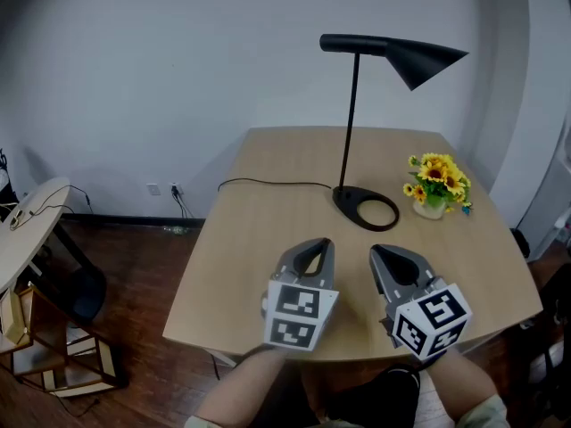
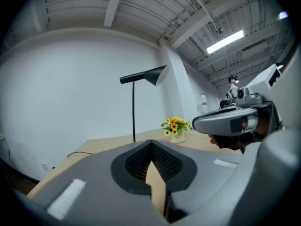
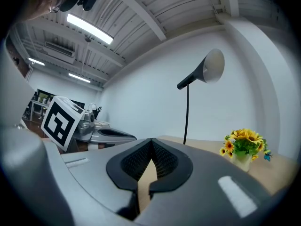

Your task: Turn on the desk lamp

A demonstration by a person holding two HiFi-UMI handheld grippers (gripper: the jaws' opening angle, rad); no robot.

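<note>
A black desk lamp (image 1: 355,105) stands on the wooden table (image 1: 268,230), its ring base (image 1: 366,209) near the middle and its cone shade (image 1: 426,61) pointing right; the shade looks dark. The lamp also shows in the left gripper view (image 2: 134,107) and the right gripper view (image 3: 188,107). My left gripper (image 1: 314,246) and right gripper (image 1: 384,252) hover side by side over the table's near part, short of the base. Both are shut with nothing between the jaws.
A small pot of yellow flowers (image 1: 435,185) stands right of the lamp base. The lamp's black cord (image 1: 268,184) runs left across the table to a wall socket. A round side table (image 1: 31,221) and a wooden frame stand at the left on the floor.
</note>
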